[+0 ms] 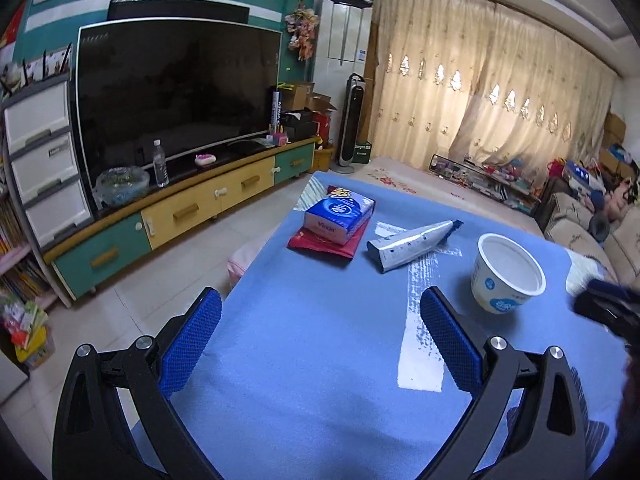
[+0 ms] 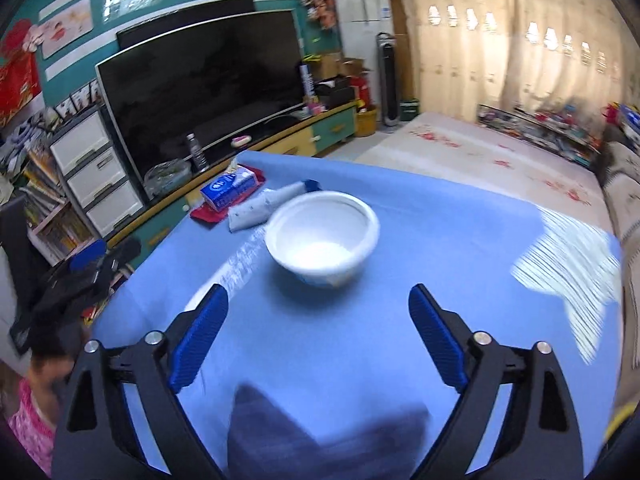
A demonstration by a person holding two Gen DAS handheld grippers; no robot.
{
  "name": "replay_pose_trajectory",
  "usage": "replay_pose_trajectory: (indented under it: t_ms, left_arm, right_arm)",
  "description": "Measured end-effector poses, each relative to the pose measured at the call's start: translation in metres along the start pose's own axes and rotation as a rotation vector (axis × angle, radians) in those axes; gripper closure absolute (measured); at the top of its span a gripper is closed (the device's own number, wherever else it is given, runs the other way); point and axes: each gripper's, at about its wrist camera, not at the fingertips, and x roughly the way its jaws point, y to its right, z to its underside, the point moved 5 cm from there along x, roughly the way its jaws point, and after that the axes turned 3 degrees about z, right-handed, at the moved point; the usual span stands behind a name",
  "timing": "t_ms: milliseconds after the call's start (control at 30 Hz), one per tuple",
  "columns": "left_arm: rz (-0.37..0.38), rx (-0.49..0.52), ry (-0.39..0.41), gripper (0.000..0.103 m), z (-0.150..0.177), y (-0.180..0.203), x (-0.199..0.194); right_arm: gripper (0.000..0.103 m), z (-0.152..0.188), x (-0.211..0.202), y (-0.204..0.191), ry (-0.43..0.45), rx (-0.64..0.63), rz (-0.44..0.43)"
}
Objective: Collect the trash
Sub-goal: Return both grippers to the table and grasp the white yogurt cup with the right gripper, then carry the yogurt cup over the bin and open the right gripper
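We hold the left gripper (image 1: pixel 320 336) and right gripper (image 2: pixel 318 336) above the blue bench (image 1: pixel 312 320), fingers spread and empty. Ahead of the right gripper stands a white cup (image 2: pixel 322 236), with a squeezed tube (image 1: pixel 408 242) beside it.

free: bare blue surface (image 2: pixel 440 240) ahead of right fingers (image 2: pixel 434 334) | obstacle: white cup (image 2: pixel 322 236) (upright) | beyond: squeezed tube (image 2: pixel 260 206) just behind it
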Motion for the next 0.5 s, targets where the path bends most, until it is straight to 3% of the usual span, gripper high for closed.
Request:
replay_pose_trajectory:
  t_ms: [100, 200, 267, 333, 433, 500]
  left_arm:
    - [0.003, 0.004, 0.006, 0.005, -0.003, 0.005, -0.002]
    - [0.014, -0.017, 0.0, 0.005, -0.004, 0.002, -0.001]
    - [0.017, -0.031, -0.008, 0.005, -0.004, -0.001, 0.0]
    - [0.022, -0.043, -0.012, 0.005, -0.003, -0.003, 0.0]
    - [0.03, -0.05, -0.014, 0.005, -0.002, -0.003, 0.001]
    - [0.034, -0.048, -0.012, 0.005, -0.001, -0.002, 0.0]
  right_arm:
    - [0.011, -0.019, 0.031, -0.004, -0.03, -0.019, 0.023]
    - [0.011, -0.036, 0.053, 0.001, -0.054, 0.054, 0.001]
    - [0.011, -0.045, 0.063, 0.01, -0.07, 0.103, 0.064]
    - [0.019, -0.047, 0.074, 0.02, -0.132, 0.137, 0.127]
    - [0.05, -0.039, 0.093, 0.026, -0.236, 0.167, 0.13]
    - [0.079, -0.031, 0.102, 0.027, -0.279, 0.171, 0.13]
